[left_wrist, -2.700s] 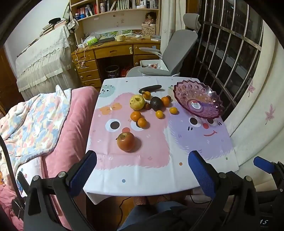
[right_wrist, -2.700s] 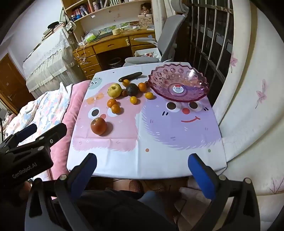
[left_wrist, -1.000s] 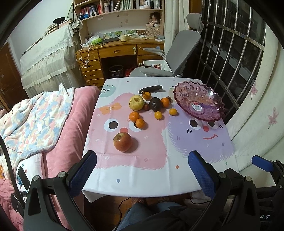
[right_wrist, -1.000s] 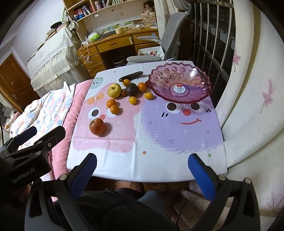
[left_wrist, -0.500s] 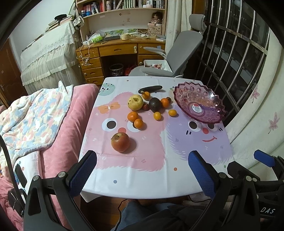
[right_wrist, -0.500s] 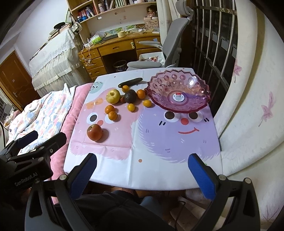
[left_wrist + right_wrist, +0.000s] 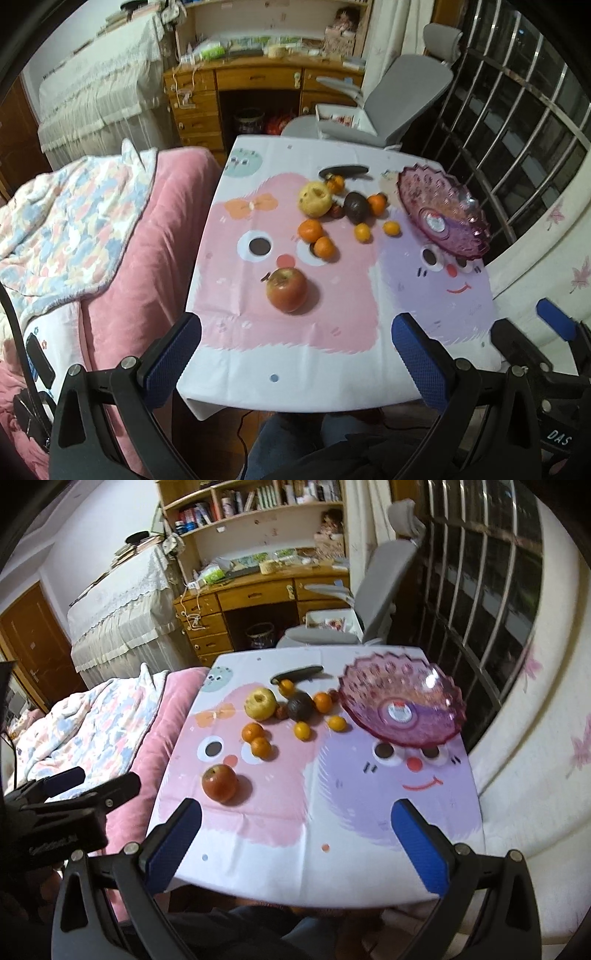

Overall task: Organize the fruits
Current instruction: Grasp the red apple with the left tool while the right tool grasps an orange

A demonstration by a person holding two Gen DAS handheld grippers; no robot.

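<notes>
Fruits (image 7: 317, 218) lay loose on the tablecloth (image 7: 295, 332) beside the empty pink bowl (image 7: 443, 218); both the left gripper (image 7: 295, 347) and right gripper (image 7: 295, 827) hung wide apart. Best start was probably the near red apple (image 7: 287, 289) (round, roll-prone), gripped across its middle.

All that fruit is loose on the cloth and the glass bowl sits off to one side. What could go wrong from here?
The red apple and small oranges are round and could roll off the table if nudged. The pink glass bowl sits near the far right edge, so a bump might tip it. Both the left gripper and the right gripper are open and empty.
</notes>
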